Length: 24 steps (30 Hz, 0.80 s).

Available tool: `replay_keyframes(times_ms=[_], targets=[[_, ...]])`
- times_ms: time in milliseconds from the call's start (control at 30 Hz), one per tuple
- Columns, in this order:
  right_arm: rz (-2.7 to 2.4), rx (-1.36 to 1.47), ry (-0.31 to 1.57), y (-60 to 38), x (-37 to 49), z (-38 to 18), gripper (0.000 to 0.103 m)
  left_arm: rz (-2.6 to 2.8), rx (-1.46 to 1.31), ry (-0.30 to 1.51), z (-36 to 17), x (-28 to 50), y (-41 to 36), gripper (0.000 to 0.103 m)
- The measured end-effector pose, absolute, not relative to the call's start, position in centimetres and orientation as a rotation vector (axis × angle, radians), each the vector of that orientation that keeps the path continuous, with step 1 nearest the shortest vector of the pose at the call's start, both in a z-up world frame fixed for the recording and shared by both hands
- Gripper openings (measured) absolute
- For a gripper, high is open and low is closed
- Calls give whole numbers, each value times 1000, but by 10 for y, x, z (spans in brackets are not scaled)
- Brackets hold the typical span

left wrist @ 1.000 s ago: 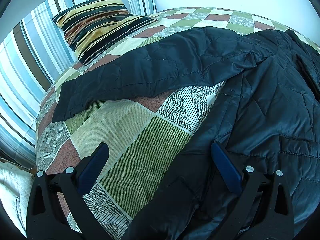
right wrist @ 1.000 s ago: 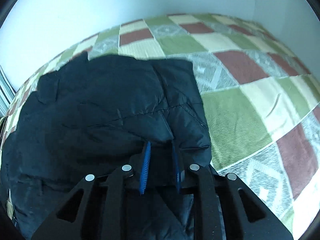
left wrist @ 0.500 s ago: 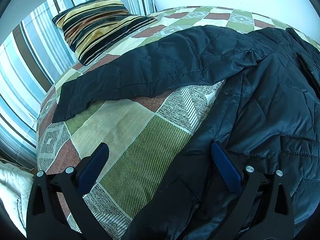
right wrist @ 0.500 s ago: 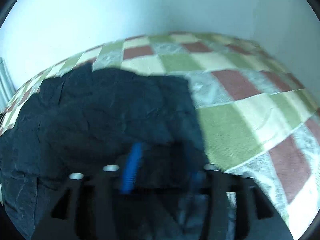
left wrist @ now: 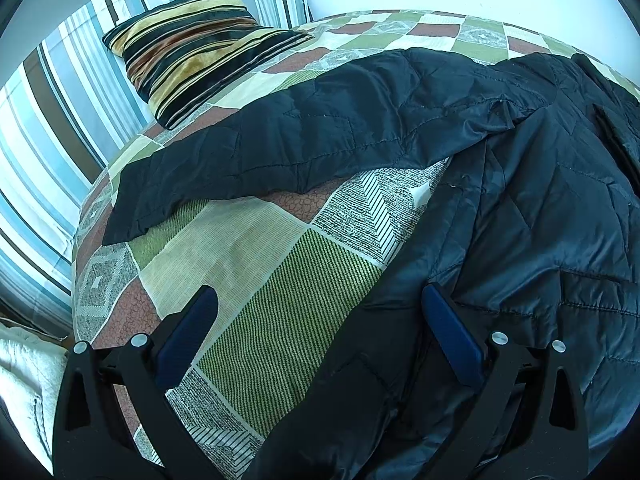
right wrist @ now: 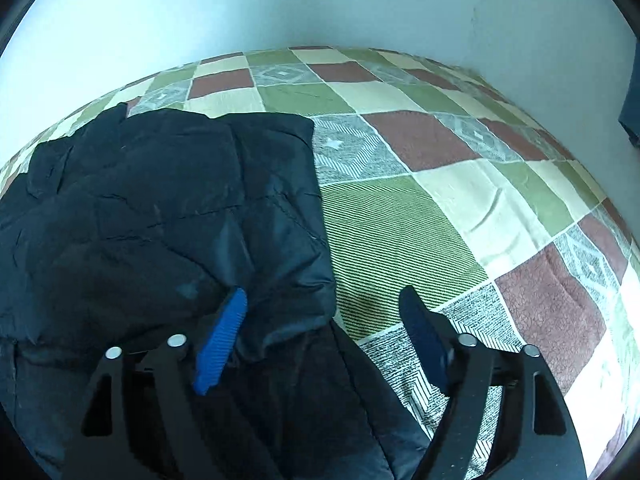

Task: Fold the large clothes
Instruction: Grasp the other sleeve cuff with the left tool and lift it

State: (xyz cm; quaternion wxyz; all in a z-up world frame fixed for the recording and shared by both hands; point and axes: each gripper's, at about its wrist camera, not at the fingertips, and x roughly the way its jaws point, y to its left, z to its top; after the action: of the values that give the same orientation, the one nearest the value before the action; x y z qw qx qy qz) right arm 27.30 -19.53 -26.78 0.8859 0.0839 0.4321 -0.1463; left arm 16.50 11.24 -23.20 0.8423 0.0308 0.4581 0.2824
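Across the lower part of the left wrist view, the left gripper points forward over the bed with its two blue-padded fingers spread wide apart, clamping nothing. One pad sits at lower left over the patchwork bedspread; the other sits at lower right over the edge of the dark quilted jacket. Whether the pads touch the cloth cannot be told.

Across the lower part of the right wrist view, the right gripper also stands with its fingers wide apart and nothing clamped between them. The left pad lies against or just over the jacket; the right pad sits over the bedspread. A hem corner of the jacket lies between the two fingers.

The jacket lies spread on the bed. In the left wrist view its body fills the right half of the frame, and one sleeve stretches from upper right toward the left edge, flat on the bedspread. In the right wrist view the jacket covers the left half of the frame, its side edge running down the centre.

The bedspread has green, cream, brown and grey patterned squares. A striped pillow rests at upper left in the left wrist view, beside a striped curtain. A plain pale wall bounds the far side of the bed.
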Motion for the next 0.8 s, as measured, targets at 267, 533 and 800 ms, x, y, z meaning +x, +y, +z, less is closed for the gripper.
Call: replay_keyframes(times_ms=[267, 533, 800], targets=[[-350, 108, 891, -185, 271, -269, 82, 503, -128, 1011, -230, 162, 138, 101], [-356, 111, 887, -184, 268, -267, 84, 455, -203, 867, -192, 115, 174, 101], [-358, 111, 883, -184, 267, -266, 84, 477, -391, 818, -194, 92, 276, 81]])
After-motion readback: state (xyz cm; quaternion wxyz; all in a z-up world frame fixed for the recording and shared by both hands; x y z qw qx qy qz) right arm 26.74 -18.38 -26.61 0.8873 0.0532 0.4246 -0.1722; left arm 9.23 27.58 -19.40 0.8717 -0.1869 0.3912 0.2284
